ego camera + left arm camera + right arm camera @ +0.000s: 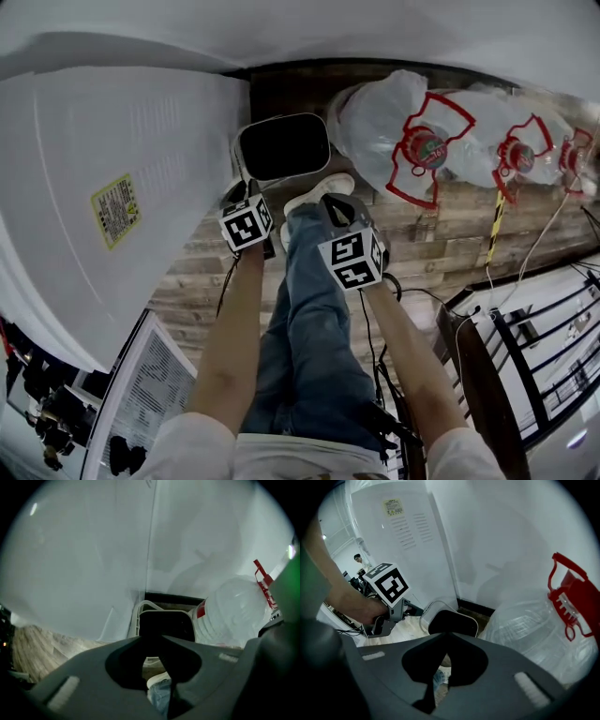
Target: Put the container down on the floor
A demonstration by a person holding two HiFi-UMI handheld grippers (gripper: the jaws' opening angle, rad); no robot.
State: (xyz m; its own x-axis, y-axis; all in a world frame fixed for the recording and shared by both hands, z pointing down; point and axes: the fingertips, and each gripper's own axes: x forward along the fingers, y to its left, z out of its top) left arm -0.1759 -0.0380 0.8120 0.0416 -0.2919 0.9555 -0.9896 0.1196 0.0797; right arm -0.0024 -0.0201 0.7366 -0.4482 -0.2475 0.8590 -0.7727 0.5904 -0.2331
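The container (281, 145) is a white bin with a black inside and a thin white bail handle. It stands upright on the wooden floor (441, 244) against the wall, between a white appliance and a water bottle. My left gripper (242, 194) is at its near left corner, jaws together and empty; the bin (166, 623) fills the view just past them (152, 639). My right gripper (339, 211) hovers a little nearer, over a shoe, also shut on nothing. From there I see the bin (452, 622) ahead of its tips (446, 637) and the left gripper (410, 609) near the handle.
Large clear water bottles (412, 141) with red handles lie right of the bin. A tall white appliance (103, 187) with a yellow label stands at the left. The person's jeans leg (314, 309) and white shoe (323, 190) are below the grippers. A black metal rack (544, 347) and cables are at right.
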